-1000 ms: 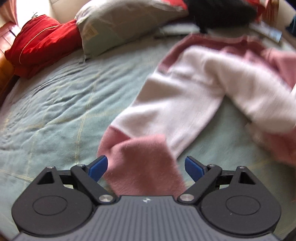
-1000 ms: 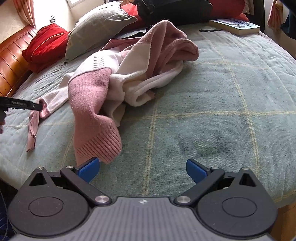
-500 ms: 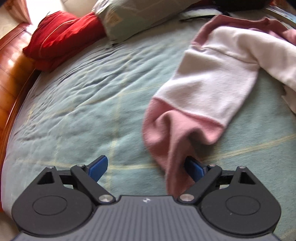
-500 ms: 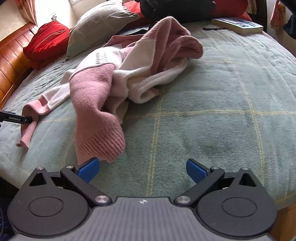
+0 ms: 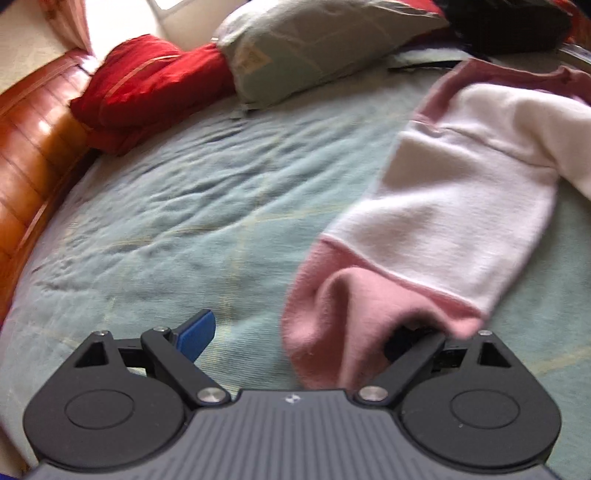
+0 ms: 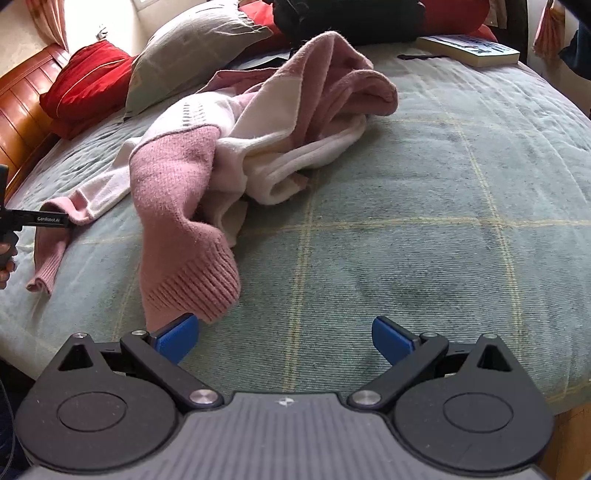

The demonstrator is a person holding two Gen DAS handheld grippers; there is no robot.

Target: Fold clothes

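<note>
A: Sweater (image 6: 236,147)?
B: Dusty pink and cream in blocks; pink ribbed cuffs; a row of small grey marks across the cream part.
A: Bedspread (image 6: 424,229)?
B: Faded grey-green, thin pale-yellow grid lines.
A: Behind the sweater?
B: Pillow (image 6: 192,48), grey-green. Cushion (image 6: 88,77) left of it, red with a pale stripe. Black bag (image 6: 351,14). Book (image 6: 469,48), dark cover with white lettering.
A: Headboard (image 5: 26,147)?
B: Glossy orange-brown wood.
A: Grippers?
B: Left gripper (image 5: 295,332) and right gripper (image 6: 286,334): black bodies, blue pads.

The sweater (image 6: 258,147) lies on the bed (image 6: 443,221); pillows (image 6: 192,48) behind it, a book (image 6: 469,48) maybe far right.
</note>
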